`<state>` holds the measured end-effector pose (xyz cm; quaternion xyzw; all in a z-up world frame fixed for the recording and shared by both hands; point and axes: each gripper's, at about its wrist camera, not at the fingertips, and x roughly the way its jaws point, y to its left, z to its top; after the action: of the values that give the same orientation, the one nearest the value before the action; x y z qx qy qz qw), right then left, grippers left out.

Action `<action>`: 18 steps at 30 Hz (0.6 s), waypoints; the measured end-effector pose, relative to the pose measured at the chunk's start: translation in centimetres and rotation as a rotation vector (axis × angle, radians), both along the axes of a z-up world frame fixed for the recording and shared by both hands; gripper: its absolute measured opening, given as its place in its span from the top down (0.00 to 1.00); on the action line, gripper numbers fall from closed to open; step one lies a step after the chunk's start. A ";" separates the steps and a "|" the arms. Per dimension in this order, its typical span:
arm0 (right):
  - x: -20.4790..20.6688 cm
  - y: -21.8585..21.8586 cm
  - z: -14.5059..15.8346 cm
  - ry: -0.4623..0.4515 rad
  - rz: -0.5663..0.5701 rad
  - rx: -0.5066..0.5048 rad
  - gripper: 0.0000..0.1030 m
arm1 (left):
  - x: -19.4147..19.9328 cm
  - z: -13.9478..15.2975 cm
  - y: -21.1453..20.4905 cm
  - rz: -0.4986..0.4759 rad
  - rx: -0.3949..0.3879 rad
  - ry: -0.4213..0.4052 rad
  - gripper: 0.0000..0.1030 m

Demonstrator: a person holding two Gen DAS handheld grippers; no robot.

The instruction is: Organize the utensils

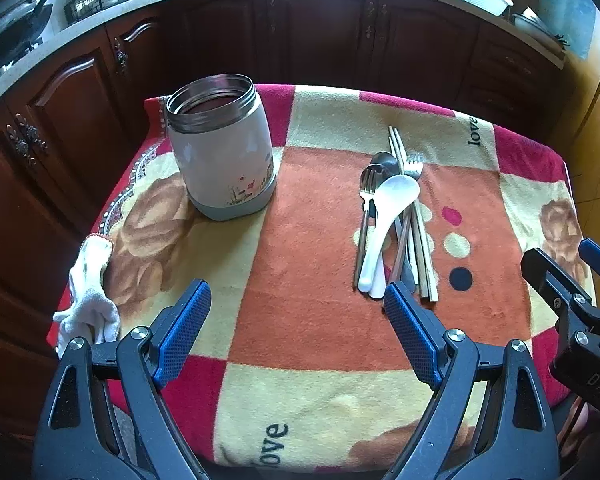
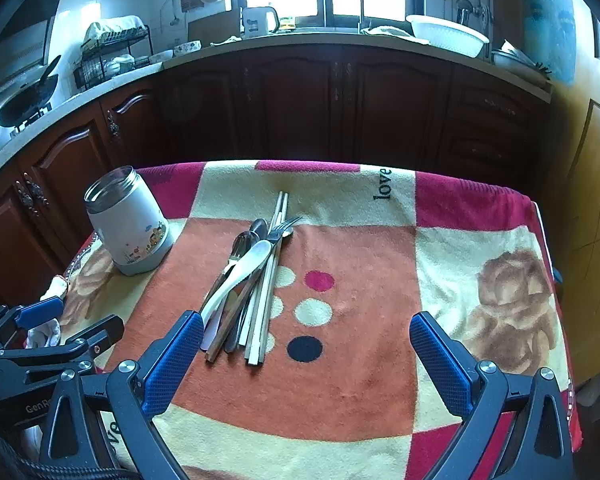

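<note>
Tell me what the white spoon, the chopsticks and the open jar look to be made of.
White spoon: glossy, smooth, probably ceramic or melamine; the shine cannot settle which.
Chopsticks: pale, square-edged, with a dull metallic sheen, likely steel, though light wood is possible.
Open jar: bare, reflective threaded rim suggests stainless steel; body is matte white coating with a printed picture and a grey base band.

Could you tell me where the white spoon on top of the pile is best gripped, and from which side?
Grip the white spoon by its handle, at the near end, coming down from above with the right gripper, which is open and closest. The spoon lies flat on top of the other utensils, handle pointing toward the grippers. The handle is narrow and its near end looks free, while the bowl is wide and rounded, so probably harder to pinch.
</note>
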<state>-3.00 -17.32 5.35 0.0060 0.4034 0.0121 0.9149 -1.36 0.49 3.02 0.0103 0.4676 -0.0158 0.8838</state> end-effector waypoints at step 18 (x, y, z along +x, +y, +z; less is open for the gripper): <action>0.3 0.4 -0.4 0.014 0.017 -0.014 0.00 | 0.2 -0.5 0.0 0.001 0.006 0.010 0.15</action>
<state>-2.66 -16.95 4.94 -0.0037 0.4098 0.0171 0.9120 -1.21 0.52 2.48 0.0125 0.4720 -0.0141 0.8814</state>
